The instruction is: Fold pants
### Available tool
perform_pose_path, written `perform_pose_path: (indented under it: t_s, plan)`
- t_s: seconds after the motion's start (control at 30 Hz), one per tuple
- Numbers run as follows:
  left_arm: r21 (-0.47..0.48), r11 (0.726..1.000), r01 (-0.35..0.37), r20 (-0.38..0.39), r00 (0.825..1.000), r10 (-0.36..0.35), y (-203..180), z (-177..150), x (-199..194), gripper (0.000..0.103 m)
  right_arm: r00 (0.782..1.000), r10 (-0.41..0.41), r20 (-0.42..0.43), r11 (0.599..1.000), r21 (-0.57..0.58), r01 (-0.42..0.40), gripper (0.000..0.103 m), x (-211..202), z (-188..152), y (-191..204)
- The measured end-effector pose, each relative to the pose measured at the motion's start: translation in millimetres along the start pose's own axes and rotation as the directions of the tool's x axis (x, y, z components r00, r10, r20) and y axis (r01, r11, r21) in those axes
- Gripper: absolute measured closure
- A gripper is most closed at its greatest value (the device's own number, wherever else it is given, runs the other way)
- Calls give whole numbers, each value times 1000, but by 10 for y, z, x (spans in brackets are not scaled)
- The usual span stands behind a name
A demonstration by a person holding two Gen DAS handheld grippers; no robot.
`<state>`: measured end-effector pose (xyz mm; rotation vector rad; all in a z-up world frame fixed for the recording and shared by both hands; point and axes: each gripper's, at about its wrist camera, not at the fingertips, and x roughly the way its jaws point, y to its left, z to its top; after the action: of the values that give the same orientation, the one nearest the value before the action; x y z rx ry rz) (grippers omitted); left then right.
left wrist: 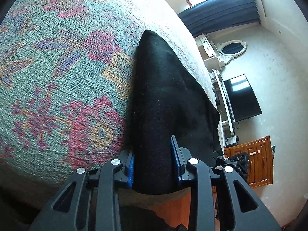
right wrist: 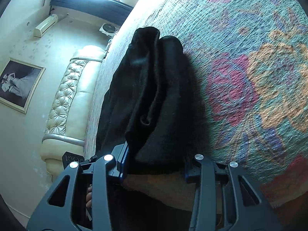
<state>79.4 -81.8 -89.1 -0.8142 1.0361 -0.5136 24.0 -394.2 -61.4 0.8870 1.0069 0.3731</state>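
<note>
Black pants (left wrist: pixel 165 96) lie on a bed with a floral green, pink and orange cover (left wrist: pixel 57 67). In the left wrist view my left gripper (left wrist: pixel 154 165) has its blue-padded jaws on both sides of the near edge of the pants, pressed against the cloth. In the right wrist view the pants (right wrist: pixel 150 88) are bunched in folded layers, and my right gripper (right wrist: pixel 156 165) holds their near edge between its jaws. The pants stretch away from both grippers across the cover (right wrist: pixel 250 77). The right gripper (left wrist: pixel 238 163) shows at the right of the left wrist view.
A dark TV (left wrist: pixel 242 98) on a white stand, a white mirror dresser (left wrist: pixel 221 52) and a wooden cabinet (left wrist: pixel 254 159) stand beyond the bed. A cream tufted headboard (right wrist: pixel 67 96), a framed photo (right wrist: pixel 17 84) and a dark curtain (right wrist: pixel 92 5) are on the other side.
</note>
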Motion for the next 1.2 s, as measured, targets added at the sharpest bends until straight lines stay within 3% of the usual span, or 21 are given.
perform_pose_path:
  t_s: [0.1, 0.27, 0.33, 0.4, 0.47, 0.57, 0.83, 0.9, 1.0, 1.03, 1.07, 1.1, 1.2]
  plan:
    - [8, 1000, 13, -17, 1000, -13, 45, -18, -5, 70, 1000, -1, -2, 1000, -5, 1, 63, 21, -11, 10]
    - [-42, 990, 135, -47, 989, -137, 161, 21, -92, 67, 999, 43, -8, 998, 55, -42, 46, -31, 47, -89]
    - [-39, 987, 154, -54, 986, -156, 197, 44, -147, 63, 999, 22, 23, 999, 32, -22, 30, -123, 118, -70]
    - [-30, 985, 169, -49, 984, -171, 237, 105, -187, 59, 999, 13, 51, 1000, 21, -14, 23, -191, 223, -66]
    - [-47, 981, 188, -33, 981, -189, 275, 172, -198, 58, 999, 28, 42, 999, 27, -29, 21, -159, 331, -78]
    - [-86, 968, 235, -38, 970, -238, 350, 236, -139, 47, 999, 39, 15, 999, 26, -40, 18, 7, 497, -92]
    - [-119, 965, 233, -97, 965, -245, 401, 478, 120, 44, 997, 41, -71, 998, -48, -44, 11, 439, 794, 92]
    - [-103, 968, 229, -123, 963, -241, 346, 504, 197, 35, 996, 42, -81, 997, -57, -46, 11, 481, 813, 106]
    - [-36, 983, 182, -160, 969, -186, 154, 516, 313, 36, 995, 44, -85, 996, -75, -50, 12, 503, 790, 148]
    - [0, 990, 144, -164, 976, -142, 109, 504, 327, 43, 996, 22, -86, 996, -90, -30, 23, 505, 773, 157]
    - [44, 995, 85, -168, 983, -76, 76, 473, 340, 59, 996, -9, -93, 995, -103, 0, 34, 547, 731, 209]
    - [68, 996, 56, -167, 985, -44, 59, 453, 353, 62, 994, -30, -102, 994, -105, 20, 51, 578, 721, 191]
    - [83, 996, 36, -134, 991, -25, 44, 395, 277, 69, 997, 4, -75, 997, -82, -10, 57, 569, 671, 167]
